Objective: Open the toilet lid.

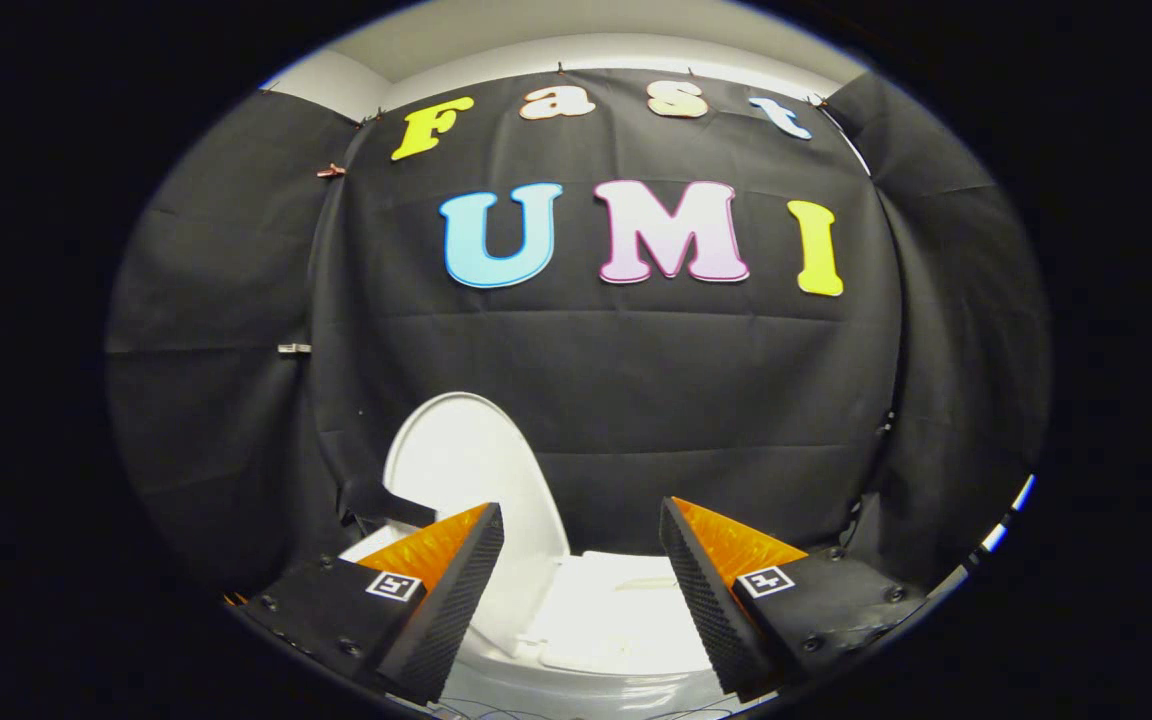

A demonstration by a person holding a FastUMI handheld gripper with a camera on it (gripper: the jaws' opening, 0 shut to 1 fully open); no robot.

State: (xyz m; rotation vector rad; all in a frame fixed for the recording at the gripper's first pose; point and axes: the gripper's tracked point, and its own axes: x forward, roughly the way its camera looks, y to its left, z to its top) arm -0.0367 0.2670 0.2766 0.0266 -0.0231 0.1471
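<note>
Toilet lid (471, 470) raised, gripper (581, 530) spread wide and empty.

The two fingers (446, 600) stand far apart with nothing between them and touch nothing. Just beyond the left finger the white lid stands upright, leaning back toward the black cloth wall (636, 380). Ahead, between the fingers and lower down, lies the white toilet (616, 610) with its flat tank top; the bowl rim shows under the fingertips.
</note>
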